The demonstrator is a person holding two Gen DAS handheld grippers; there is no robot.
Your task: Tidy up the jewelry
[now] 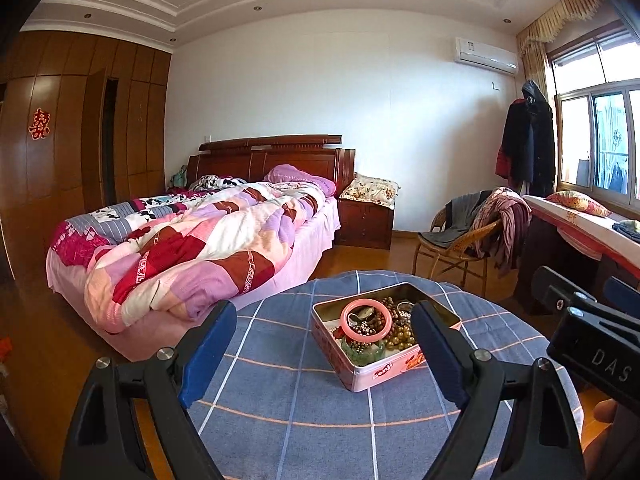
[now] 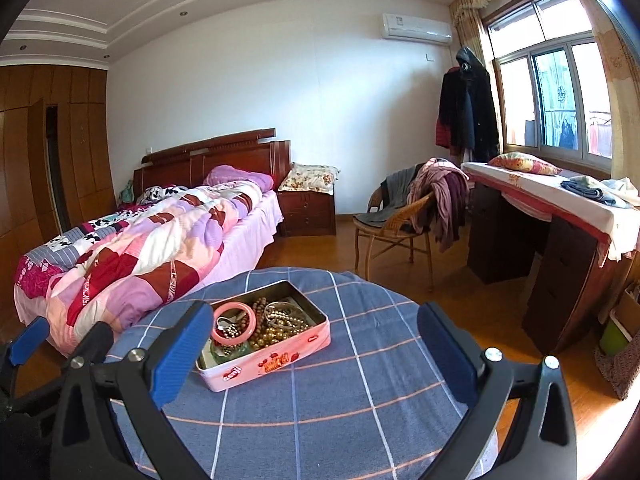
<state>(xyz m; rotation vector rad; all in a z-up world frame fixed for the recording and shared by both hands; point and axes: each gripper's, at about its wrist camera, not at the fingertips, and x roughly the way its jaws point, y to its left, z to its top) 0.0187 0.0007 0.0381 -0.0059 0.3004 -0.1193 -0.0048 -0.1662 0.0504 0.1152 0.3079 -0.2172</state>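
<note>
A: Jewelry tin (image 1: 384, 336), left view: between the wide-spread left tongs (image 1: 324, 344), bangle (image 1: 366, 317) on the beads.

B: Right view: it sits by the right tongs' (image 2: 316, 350) left finger, spread wide. Pinch one piece, I'd judge.

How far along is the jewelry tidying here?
All the jewelry I can see, a pink bangle and bead strands, sits heaped in the open pink tin on the checked tablecloth. Both the left gripper and right gripper hang open, holding nothing. That fits pieces gathered in, or a jumble awaiting sorting; I can't tell which.
</note>
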